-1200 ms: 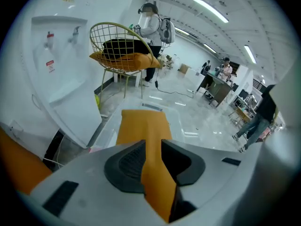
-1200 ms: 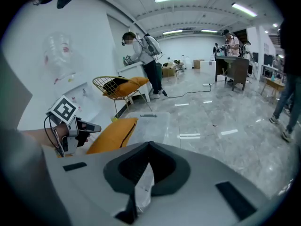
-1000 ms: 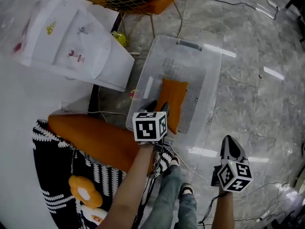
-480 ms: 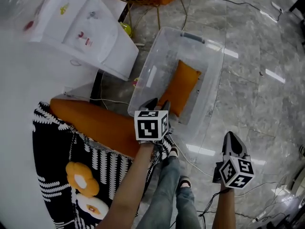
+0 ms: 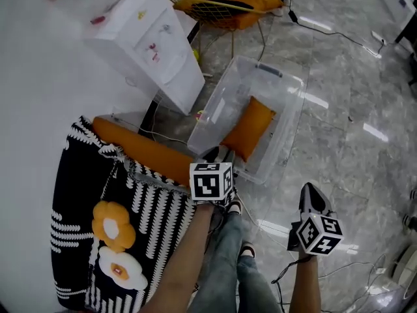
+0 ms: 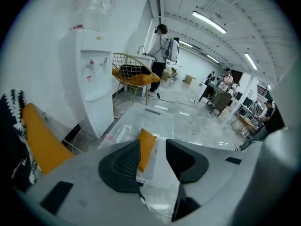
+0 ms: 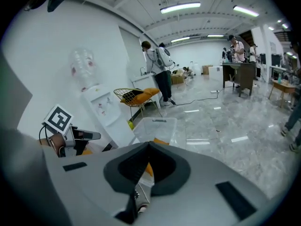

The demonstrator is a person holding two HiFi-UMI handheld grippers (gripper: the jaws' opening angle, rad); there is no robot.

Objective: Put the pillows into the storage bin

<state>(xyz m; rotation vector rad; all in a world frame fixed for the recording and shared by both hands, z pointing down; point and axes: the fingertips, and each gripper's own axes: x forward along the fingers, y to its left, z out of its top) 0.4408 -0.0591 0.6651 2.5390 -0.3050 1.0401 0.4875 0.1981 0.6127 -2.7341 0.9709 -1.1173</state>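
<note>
The left gripper (image 6: 154,147) has its fingers apart with nothing between them. The right gripper (image 7: 149,145) has its fingers closed together, empty. One orange pillow (image 5: 251,126) lies inside the clear storage bin (image 5: 293,103), toward its near end. A second orange pillow (image 5: 140,150) lies outside, along the striped throw (image 5: 78,194) edge.

No words or numbers are legible; the cubes on the left gripper (image 5: 217,153) and right gripper (image 5: 312,190) show only black-and-white square patterns; the water dispenser (image 5: 153,44), upper left, bears small unreadable coloured marks
</note>
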